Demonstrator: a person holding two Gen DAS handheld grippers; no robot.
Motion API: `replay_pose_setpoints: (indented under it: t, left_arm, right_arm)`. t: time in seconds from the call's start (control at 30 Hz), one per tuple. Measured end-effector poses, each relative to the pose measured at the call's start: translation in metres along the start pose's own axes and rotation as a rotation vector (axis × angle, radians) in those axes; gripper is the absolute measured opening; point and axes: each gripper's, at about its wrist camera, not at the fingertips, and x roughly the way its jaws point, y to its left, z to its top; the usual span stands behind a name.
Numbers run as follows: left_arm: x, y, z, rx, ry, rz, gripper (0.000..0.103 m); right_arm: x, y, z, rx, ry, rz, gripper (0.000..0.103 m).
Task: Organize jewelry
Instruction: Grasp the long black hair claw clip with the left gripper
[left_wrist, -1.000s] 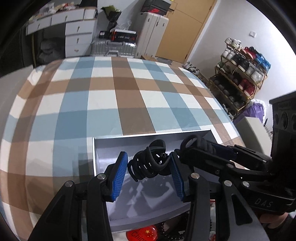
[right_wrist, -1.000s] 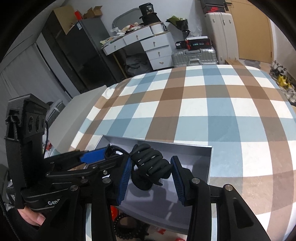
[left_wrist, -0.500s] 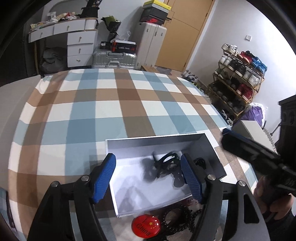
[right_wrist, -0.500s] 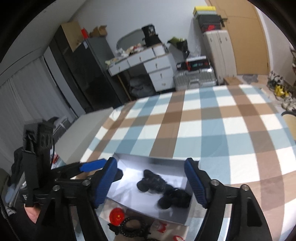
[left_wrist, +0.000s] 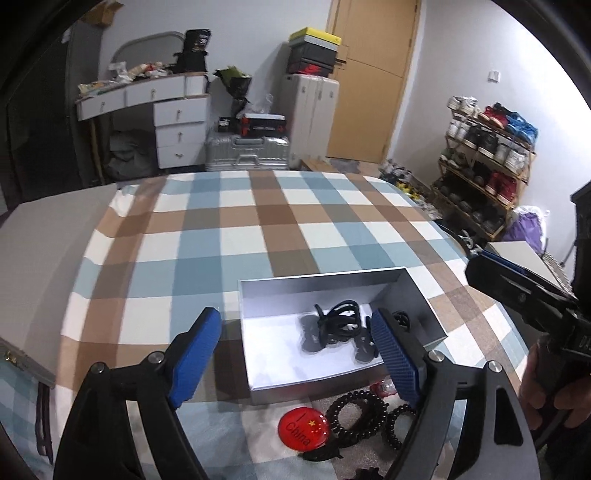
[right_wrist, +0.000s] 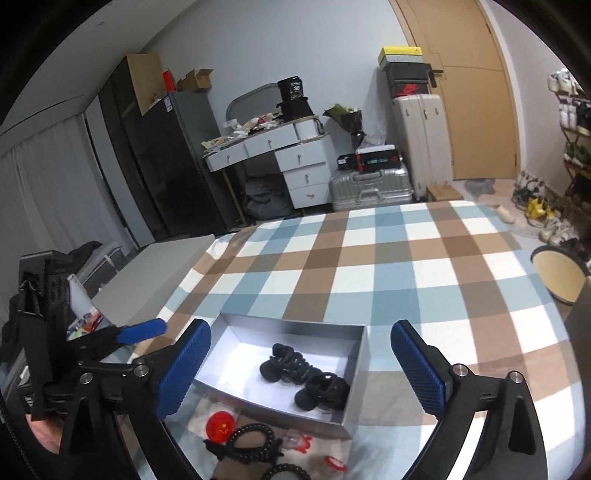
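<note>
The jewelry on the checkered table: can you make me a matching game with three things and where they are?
Things:
1. black hair claws
2. red badge
3. black bead bracelet

Places:
A. on the table, just in front of the box, left of the beads
B. inside the gray box
C. on the table in front of the box, right of the red round thing

Pairs: 1-B, 2-A, 3-C

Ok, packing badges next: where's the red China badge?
The red badge lies outside the silver box, by its near wall, left of the black bead bracelet.
</note>
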Motion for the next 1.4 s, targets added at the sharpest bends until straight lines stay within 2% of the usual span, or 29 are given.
replay_pose_setpoints:
  t: [0.2, 0.33, 0.53, 0.63, 0.7, 0.9, 1.07, 1.23, 1.4]
  left_arm:
    - [-0.01, -0.006, -0.006, -0.018, -0.013, 0.028, 0.084]
    - [-0.017, -0.018, -0.019, 0.007, -0.006, 0.034, 0.084]
    - [-0.021, -0.034, -0.048, 0.017, 0.081, -0.023, 0.086]
    - [-0.029, -0.046, -0.058, 0.064, 0.073, -0.012, 0.086]
    - [-0.03, -0.05, -0.065, 0.083, 0.082, -0.013, 0.091]
    - [-0.033, -0.058, -0.085, 0.092, 0.126, -0.029, 0.092]
    - [-0.029, -0.068, -0.102, 0.1, 0.193, -0.06, 0.092]
    - [-0.017, -0.076, -0.118, 0.119, 0.288, -0.038, 0.092]
    - [-0.014, -0.075, -0.122, 0.121, 0.312, -0.03, 0.092]
  right_arm:
    - [-0.013, 0.001, -0.006, 0.009, -0.013, -0.016, 0.102]
    - [-0.019, -0.003, -0.017, 0.017, 0.023, -0.034, 0.102]
    - [-0.022, -0.006, -0.029, 0.016, 0.085, -0.055, 0.103]
    - [-0.021, -0.012, -0.034, 0.044, 0.12, -0.076, 0.103]
    - [-0.019, -0.014, -0.037, 0.056, 0.139, -0.078, 0.103]
    - [-0.009, -0.018, -0.046, 0.055, 0.218, -0.102, 0.103]
    - [-0.011, -0.017, -0.047, 0.05, 0.211, -0.106, 0.103]
    - [-0.01, -0.019, -0.047, 0.051, 0.224, -0.113, 0.103]
    - [-0.008, -0.018, -0.048, 0.039, 0.24, -0.114, 0.103]
